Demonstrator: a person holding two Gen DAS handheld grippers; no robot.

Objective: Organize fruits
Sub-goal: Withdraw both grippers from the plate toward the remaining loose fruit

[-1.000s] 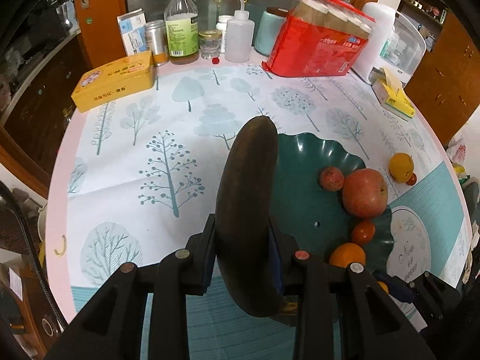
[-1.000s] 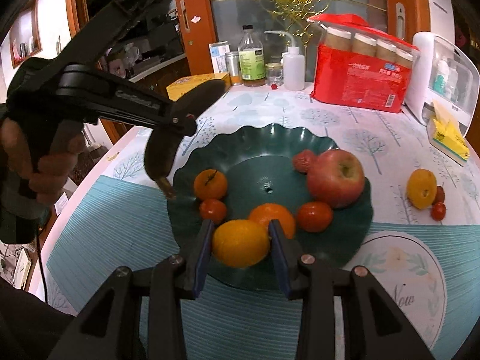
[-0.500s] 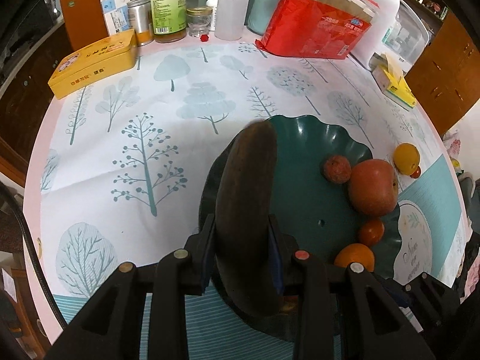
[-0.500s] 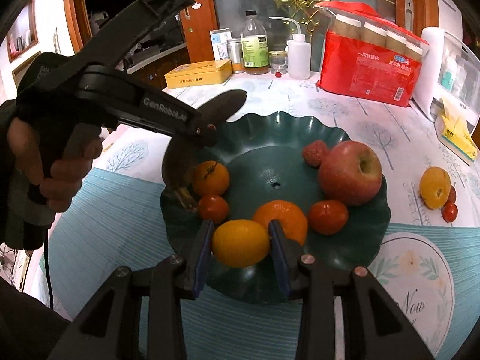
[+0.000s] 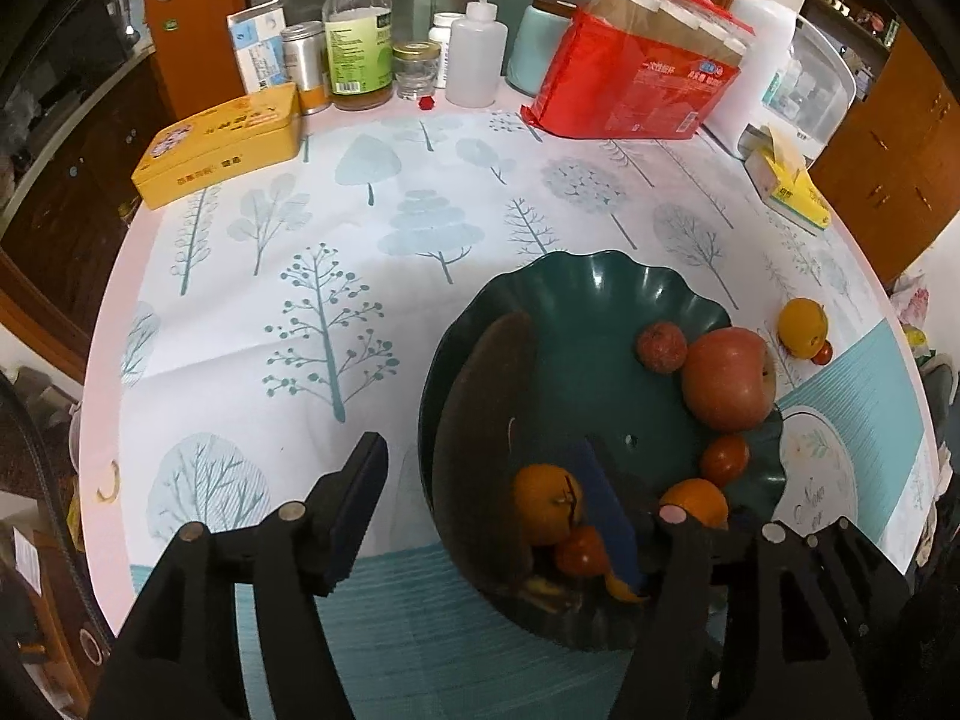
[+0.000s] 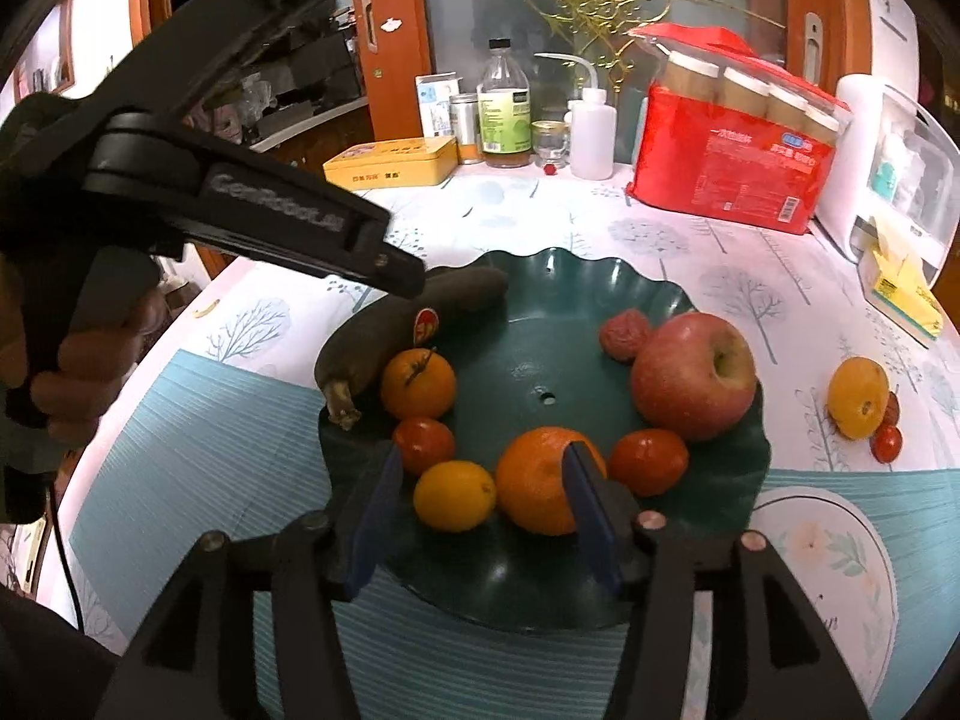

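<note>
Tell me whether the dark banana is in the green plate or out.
In. The banana lies along the plate's left rim, and the open left tongs no longer grip it.

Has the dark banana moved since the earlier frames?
Yes. The dark banana went from the shut left gripper, above the table, down onto the left rim of the green plate; jaws now open.

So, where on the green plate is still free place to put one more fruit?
The green plate is bare at its middle and far side, between the dark banana and the apple. The near rim is crowded: oranges, tomatoes, the lemon.
</note>
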